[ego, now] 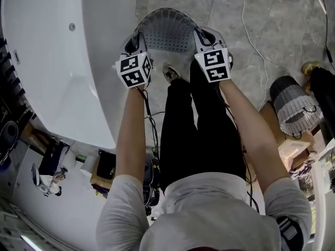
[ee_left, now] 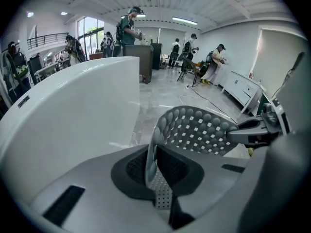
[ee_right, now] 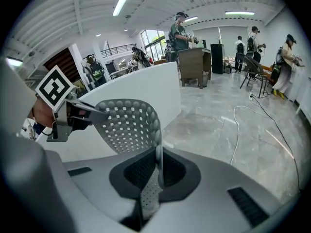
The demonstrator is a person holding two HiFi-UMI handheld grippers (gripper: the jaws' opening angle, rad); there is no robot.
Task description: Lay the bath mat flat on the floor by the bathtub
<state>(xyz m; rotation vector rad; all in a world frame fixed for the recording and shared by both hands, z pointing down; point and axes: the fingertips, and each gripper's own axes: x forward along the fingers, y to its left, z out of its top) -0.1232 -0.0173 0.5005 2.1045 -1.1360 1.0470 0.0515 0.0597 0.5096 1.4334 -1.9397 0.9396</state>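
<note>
Grey shirt (ego: 209,213) shoulders and two bare forearms (ego: 131,135) are filling the bottom of the head view. Black trousers (ego: 199,129) are running down to a shoe (ego: 171,73) on the floor (ego: 277,30), which is showing polished grey stone tiles veined like marble.

Both arms are reaching forward and down, roughly parallel. Each hand is carrying a gripper topped by a cube (ego: 133,69) of black-and-white square markers. The left gripper (ego: 137,40) is pinching one end of the bath mat (ego: 166,33), and the right gripper (ego: 207,38) is pinching the opposite end. In each gripper view the dark ribbed jaws are pressing tight on the mat's thin edge.

The mat is looking like soft grey rubber, rounded at the ends and dotted with small square holes and rows of round bumps. It is bowing into an arch between the two grippers rather than lying flat. It is hanging over the floor just beside the outer wall of the bathtub (ego: 63,61), a smooth, glossy white tub with a curved rim.

A white cable (ego: 250,35) is trailing across the tiles, and a woven basket (ego: 296,109) is standing toward the floor's right side.
</note>
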